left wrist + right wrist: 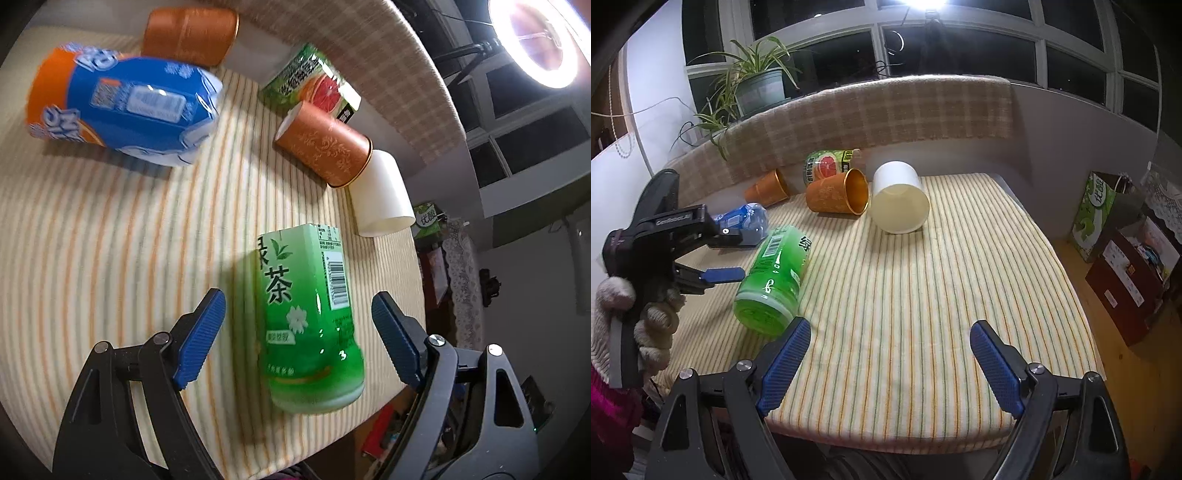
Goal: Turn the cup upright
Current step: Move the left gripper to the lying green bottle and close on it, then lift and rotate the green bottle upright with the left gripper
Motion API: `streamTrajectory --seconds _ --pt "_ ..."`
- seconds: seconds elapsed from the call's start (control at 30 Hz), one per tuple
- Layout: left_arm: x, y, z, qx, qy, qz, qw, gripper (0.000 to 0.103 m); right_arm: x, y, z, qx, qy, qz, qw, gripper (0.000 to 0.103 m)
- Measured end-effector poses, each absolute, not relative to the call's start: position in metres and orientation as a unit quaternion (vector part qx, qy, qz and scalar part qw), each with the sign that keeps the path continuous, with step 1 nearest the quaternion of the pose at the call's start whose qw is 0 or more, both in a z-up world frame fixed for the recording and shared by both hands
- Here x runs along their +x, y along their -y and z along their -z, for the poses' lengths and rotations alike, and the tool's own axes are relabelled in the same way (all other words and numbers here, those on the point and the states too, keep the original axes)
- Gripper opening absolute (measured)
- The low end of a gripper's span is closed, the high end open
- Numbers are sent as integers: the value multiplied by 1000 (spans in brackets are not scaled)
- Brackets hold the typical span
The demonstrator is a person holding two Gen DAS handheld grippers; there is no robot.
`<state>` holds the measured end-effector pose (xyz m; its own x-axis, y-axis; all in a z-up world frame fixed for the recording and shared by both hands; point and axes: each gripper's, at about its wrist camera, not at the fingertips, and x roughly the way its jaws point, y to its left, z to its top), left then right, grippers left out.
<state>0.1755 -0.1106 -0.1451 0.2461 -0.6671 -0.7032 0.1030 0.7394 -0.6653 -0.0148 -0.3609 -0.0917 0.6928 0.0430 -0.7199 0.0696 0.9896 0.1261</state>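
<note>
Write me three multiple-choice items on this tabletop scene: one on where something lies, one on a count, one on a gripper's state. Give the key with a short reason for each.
1. Where does the white cup lie?
A. Right of the nearer orange cup, seen from the right wrist
B. Beside the potted plant on the sill
C. Between the right gripper's fingers

2. How many orange cups lie on the striped cloth?
A. One
B. Two
C. Four

3. What is the state of the left gripper?
A. Shut on the white cup
B. Shut on nothing
C. Open, its fingers on either side of the green tea bottle

Key:
1 A: the white cup lies on its side next to that orange cup's open mouth.
2 B: a second orange cup lies further back to the left.
3 C: the blue pads stand apart, clear of the bottle's sides.
</note>
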Motion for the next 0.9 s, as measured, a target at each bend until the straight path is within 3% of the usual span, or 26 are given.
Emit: streamTrajectory --seconds 0.27,0.5,0.9 --pt "186 126 159 -259 -577 266 727 82 -15 368 95 72 -395 16 916 90" --pt "187 131 165 -253 -583 264 725 62 -14 372 98 77 -397 23 914 90" --pt "178 138 147 -214 -547 263 766 60 -14 373 98 78 -397 25 914 90"
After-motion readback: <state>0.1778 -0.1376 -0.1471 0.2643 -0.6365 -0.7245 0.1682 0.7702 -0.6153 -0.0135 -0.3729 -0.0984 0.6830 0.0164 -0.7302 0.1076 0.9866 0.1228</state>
